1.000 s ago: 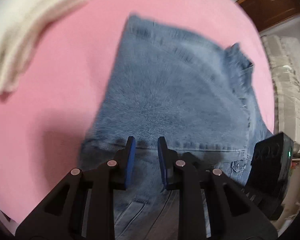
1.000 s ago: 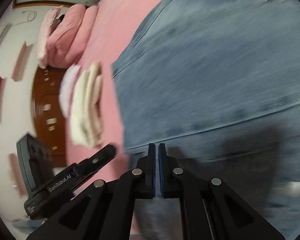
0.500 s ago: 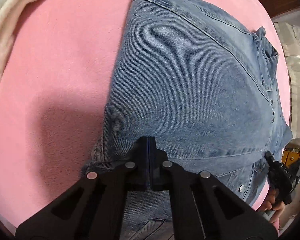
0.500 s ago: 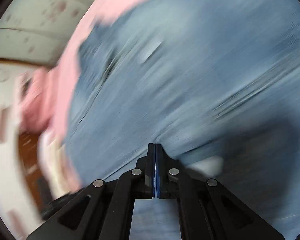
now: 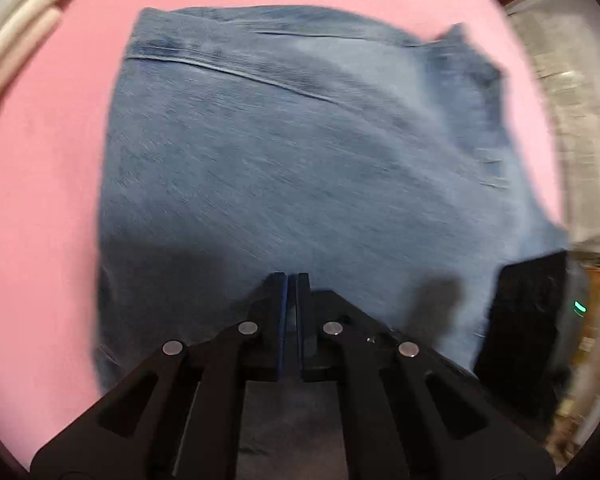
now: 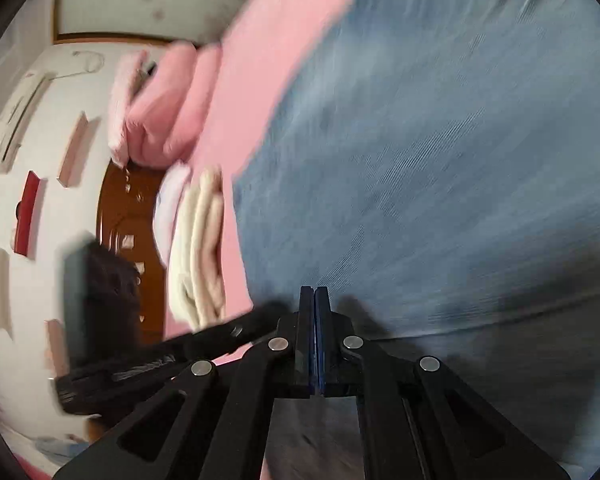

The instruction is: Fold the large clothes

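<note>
The left gripper point(image 5: 292, 280) is showing its jaws drawn almost together, only a thin slit remaining between the blue pads, and whether any cloth is pinched in that slit cannot be told from the left wrist view. The right gripper point(image 6: 313, 292) is holding its jaws pressed fully together, and here too the blur is hiding whether fabric is caught between them.

Both pairs of jaws are sitting low over the near edge of the denim garment point(image 5: 300, 152), a large piece of blue jean cloth that is lying spread on the pink bed sheet point(image 5: 40, 200). In the left wrist view the garment is filling the middle of the bed, a stitched seam running across its far part and a rumpled corner sticking up at the far right. In the right wrist view the same denim point(image 6: 440, 160) is covering most of the frame (heavily smeared by motion).

Further out, a stack of cream folded cloths point(image 6: 198, 248) is resting on the sheet just beside the garment's left edge; it is also appearing at the top left corner of the left wrist view point(image 5: 20, 28). Beyond it, pink pillows point(image 6: 164, 108) are lying at the head of the bed, with a brown wooden door point(image 6: 128, 208) and a white wall behind
</note>
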A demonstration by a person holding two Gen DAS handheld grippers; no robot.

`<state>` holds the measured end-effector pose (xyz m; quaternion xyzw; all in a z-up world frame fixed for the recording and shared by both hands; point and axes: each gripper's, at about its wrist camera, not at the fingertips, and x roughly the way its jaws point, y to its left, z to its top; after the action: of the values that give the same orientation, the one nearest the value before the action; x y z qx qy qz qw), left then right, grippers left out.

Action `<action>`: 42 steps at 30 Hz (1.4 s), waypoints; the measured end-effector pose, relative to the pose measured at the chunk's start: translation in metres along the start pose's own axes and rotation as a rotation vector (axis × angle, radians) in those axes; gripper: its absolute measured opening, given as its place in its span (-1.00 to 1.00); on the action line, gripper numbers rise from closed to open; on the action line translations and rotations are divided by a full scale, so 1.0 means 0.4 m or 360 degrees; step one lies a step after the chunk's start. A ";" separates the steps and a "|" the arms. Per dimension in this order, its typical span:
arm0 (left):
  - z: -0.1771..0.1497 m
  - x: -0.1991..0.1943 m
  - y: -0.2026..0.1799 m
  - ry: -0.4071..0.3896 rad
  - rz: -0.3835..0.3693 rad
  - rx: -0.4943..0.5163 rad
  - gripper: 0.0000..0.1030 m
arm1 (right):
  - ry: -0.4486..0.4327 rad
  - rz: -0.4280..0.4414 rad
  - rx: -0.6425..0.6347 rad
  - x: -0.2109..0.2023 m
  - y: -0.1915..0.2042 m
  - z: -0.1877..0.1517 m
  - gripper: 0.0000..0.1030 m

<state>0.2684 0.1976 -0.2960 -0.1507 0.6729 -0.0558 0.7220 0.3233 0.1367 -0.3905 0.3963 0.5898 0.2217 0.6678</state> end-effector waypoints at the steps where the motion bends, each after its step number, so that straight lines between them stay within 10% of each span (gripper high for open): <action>1: 0.011 0.016 0.001 0.0035 0.0059 0.0020 -0.99 | -0.0010 0.0012 0.0005 0.023 -0.003 0.001 -0.98; 8: 0.038 0.020 0.091 -0.0041 0.0060 -0.0083 -0.99 | -0.0522 -0.0368 -0.0021 -0.213 -0.128 0.118 -1.00; 14: 0.035 -0.004 0.081 -0.0086 0.0164 -0.0137 -0.99 | -0.0854 -0.1130 -0.0008 -0.443 -0.184 0.152 -0.98; 19: 0.040 -0.058 0.009 -0.0165 -0.0176 -0.0093 -0.99 | -0.0783 -0.0629 -0.0111 -0.360 -0.081 0.126 -0.98; 24: 0.120 -0.052 0.017 -0.0263 -0.0115 -0.0011 -0.98 | -0.0113 -0.0113 -0.0494 -0.025 0.068 0.145 -0.99; 27: 0.188 0.018 0.039 -0.0252 -0.0025 0.0055 -0.99 | -0.0107 -0.0313 -0.0741 0.061 0.096 0.160 -0.99; 35: 0.261 0.034 0.175 -0.0341 0.0000 -0.0114 -0.99 | -0.0458 -0.0387 -0.0291 -0.145 -0.116 0.334 -1.00; 37: 0.265 0.018 0.191 -0.0402 0.0167 -0.0113 -0.99 | -0.0624 -0.0790 -0.0303 -0.200 -0.148 0.340 -1.00; 40: 0.264 0.015 0.208 -0.0454 0.0268 -0.0099 -0.98 | -0.0622 -0.0722 -0.0249 -0.230 -0.171 0.347 -1.00; 42: 0.259 0.004 0.230 -0.0464 0.0220 -0.0141 -0.99 | -0.0606 -0.0920 -0.0392 -0.204 -0.139 0.345 -1.00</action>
<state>0.3598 0.2990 -0.3192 -0.1423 0.5716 0.0460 0.8068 0.4297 0.0047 -0.3859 0.1641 0.5113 0.0154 0.8434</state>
